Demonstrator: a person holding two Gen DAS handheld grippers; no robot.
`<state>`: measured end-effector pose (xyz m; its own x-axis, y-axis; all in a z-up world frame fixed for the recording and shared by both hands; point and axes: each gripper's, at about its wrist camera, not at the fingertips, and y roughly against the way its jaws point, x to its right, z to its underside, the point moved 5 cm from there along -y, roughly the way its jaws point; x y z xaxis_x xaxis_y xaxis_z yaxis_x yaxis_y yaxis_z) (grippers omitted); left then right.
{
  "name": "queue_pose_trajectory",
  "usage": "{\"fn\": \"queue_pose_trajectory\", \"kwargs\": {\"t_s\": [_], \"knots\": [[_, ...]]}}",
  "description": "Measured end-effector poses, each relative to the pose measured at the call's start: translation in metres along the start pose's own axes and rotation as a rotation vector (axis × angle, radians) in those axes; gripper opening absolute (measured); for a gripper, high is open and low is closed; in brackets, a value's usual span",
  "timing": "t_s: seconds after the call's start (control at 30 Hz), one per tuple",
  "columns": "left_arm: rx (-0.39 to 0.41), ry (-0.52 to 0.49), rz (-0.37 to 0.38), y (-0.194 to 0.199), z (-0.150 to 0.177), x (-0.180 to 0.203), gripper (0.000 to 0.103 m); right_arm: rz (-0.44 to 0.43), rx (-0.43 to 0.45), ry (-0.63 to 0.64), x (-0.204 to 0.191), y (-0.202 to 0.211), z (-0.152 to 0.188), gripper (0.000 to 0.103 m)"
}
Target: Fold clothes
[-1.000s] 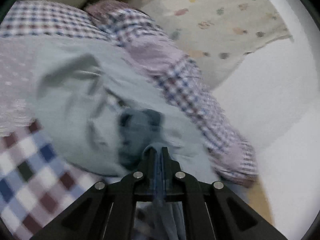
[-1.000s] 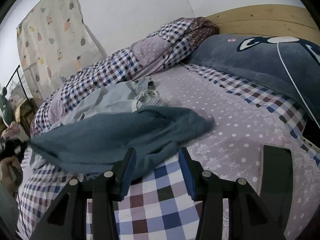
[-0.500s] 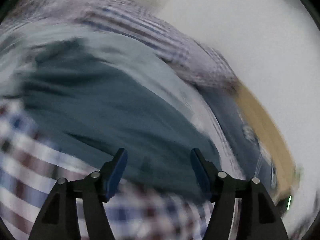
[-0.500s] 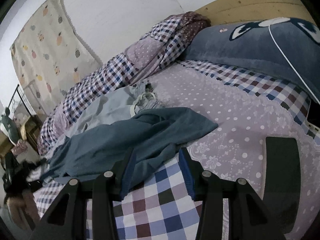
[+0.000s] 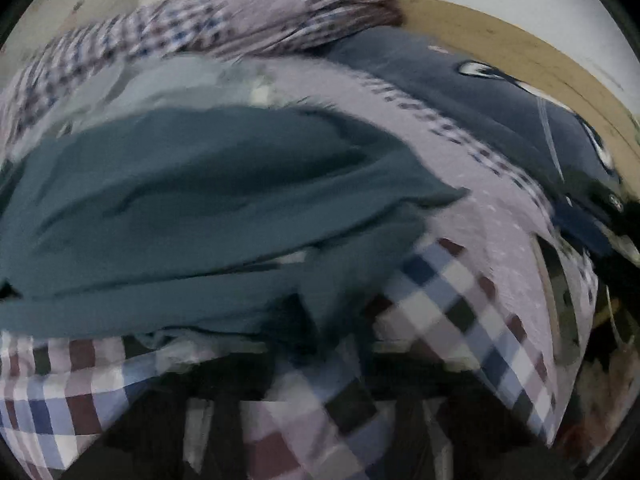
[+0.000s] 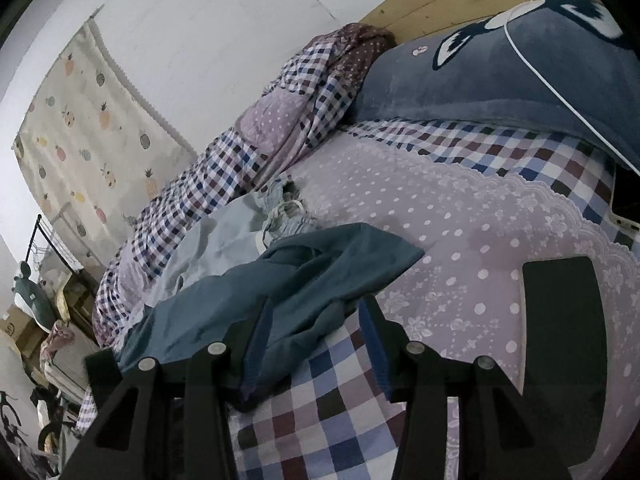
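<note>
Teal garment lies rumpled and unfolded on the bed, folding barely begun; right gripper fingers spread, left gripper's too blurred to tell.

The light is dim and cool, without hard shadows. My left view is strongly blurred by motion; my left gripper is only a dark smear. My right view is sharp, but bent at the edges.

View heavily motion-blurred. Teal garment seen spread across checked bedspread; pale blue garment behind it. Dark blue pillow against wooden headboard. Left gripper smeared at bottom edge; jaw state not resolved.
</note>
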<state>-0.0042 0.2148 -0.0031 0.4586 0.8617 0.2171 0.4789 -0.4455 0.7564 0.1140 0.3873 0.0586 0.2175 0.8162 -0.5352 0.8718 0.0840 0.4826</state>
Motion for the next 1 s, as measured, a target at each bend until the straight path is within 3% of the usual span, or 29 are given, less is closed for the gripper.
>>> {"fn": "queue_pose_trajectory", "kwargs": {"t_s": [0.17, 0.3, 0.5, 0.67, 0.77, 0.93, 0.97, 1.0], "knots": [[0.127, 0.172, -0.049, 0.050, -0.016, -0.073, 0.003, -0.007, -0.012, -0.005, 0.000, -0.004, 0.001, 0.049], [0.226, 0.366, -0.158, 0.121, -0.039, -0.188, 0.002, -0.011, -0.021, -0.008, -0.002, -0.007, 0.003, 0.049], [0.395, 0.602, -0.509, 0.277, -0.064, -0.395, 0.002, -0.010, -0.040, 0.014, -0.009, -0.013, 0.008, 0.049], [0.513, 0.735, -0.748, 0.389, -0.059, -0.503, 0.002, -0.013, -0.066, 0.050, -0.021, -0.021, 0.015, 0.049], [0.570, 0.847, -0.862, 0.438, -0.032, -0.548, 0.002, -0.022, -0.085, 0.075, -0.030, -0.027, 0.021, 0.049], [0.458, 1.009, -0.855, 0.433, 0.027, -0.598, 0.005, -0.037, -0.123, 0.114, -0.041, -0.038, 0.030, 0.049], [0.430, 1.018, -0.838, 0.423, 0.036, -0.600, 0.010, -0.040, -0.133, 0.115, -0.043, -0.041, 0.032, 0.049], [0.410, 1.022, -0.823, 0.412, 0.043, -0.599, 0.026, -0.044, -0.141, 0.115, -0.044, -0.043, 0.033, 0.049]]}}
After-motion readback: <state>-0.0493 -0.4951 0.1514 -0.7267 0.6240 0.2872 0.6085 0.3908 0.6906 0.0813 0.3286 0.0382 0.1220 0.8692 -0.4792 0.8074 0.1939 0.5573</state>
